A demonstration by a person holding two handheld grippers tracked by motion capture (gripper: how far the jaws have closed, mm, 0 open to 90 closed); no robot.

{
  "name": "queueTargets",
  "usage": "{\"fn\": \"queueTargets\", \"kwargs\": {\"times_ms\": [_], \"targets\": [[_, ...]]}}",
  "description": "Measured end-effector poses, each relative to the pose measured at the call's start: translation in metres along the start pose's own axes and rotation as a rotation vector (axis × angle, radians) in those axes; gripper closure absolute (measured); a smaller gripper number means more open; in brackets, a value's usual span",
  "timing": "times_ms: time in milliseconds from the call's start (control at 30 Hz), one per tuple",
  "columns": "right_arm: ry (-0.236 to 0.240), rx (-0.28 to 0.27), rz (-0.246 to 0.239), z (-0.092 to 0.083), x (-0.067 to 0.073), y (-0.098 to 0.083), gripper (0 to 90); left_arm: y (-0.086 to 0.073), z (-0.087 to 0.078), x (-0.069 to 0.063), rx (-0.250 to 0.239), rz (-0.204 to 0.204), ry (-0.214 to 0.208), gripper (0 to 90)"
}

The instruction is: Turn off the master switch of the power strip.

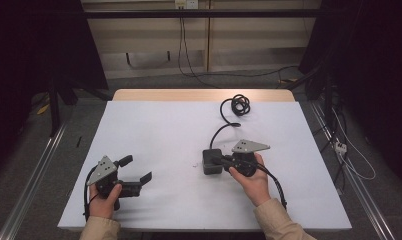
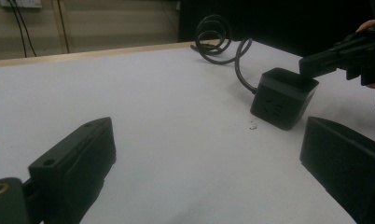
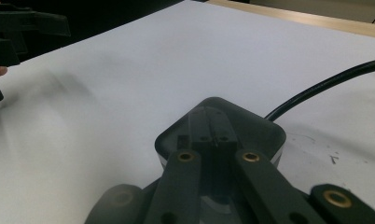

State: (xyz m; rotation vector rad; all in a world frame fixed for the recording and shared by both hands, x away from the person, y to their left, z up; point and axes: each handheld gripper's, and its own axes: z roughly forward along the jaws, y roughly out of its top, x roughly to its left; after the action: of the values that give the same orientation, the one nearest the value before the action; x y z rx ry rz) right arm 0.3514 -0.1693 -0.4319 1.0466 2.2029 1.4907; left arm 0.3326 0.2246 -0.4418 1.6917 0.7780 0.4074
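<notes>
From the high view, the right gripper [image 1: 220, 161] rests over a black power cube [image 1: 211, 161] near the middle of the table [image 1: 154, 125], its cord [image 1: 235, 107] coiling toward the far edge. The left gripper [image 1: 137, 170] waits well apart, jaws spread and empty.

In the left gripper view, the cube [image 2: 282, 98] sits flat on the table, the other gripper's jaws reaching over its top.

In the right gripper view, the jaws lie pressed together on top of the cube [image 3: 265, 130]; whether they pinch anything, I cannot tell. The work looks barely begun: nothing lifted. No containers are present.
</notes>
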Motion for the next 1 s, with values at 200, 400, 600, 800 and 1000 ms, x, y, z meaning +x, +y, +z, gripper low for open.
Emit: {"fn": "queueTargets", "kwargs": {"times_ms": [200, 400, 600, 800, 1000], "targets": [[-0.010, 0.002, -0.011, 0.0007, -0.0004, -0.0005, 90.0, 0.0000, -0.0003, 0.0002, -0.001, 0.001, 0.000, 3.1], [-0.012, 0.001, -0.020, 0.0020, 0.0002, -0.0012, 90.0, 0.0001, -0.0005, 0.0001, -0.003, -0.002, -0.001, 3.1], [-0.010, 0.002, -0.022, 0.0021, 0.0003, -0.0014, 90.0, 0.0003, -0.0010, -0.0001, -0.002, 0.003, 0.001, 3.1], [-0.019, 0.005, -0.028, 0.0021, 0.0018, -0.0014, 90.0, 0.0000, 0.0001, -0.0009, -0.001, 0.004, 0.002, 3.1], [-0.016, 0.008, -0.025, 0.0022, 0.0015, -0.0011, 90.0, -0.0007, 0.0003, -0.0018, 0.003, 0.005, -0.001, 3.1]]}}
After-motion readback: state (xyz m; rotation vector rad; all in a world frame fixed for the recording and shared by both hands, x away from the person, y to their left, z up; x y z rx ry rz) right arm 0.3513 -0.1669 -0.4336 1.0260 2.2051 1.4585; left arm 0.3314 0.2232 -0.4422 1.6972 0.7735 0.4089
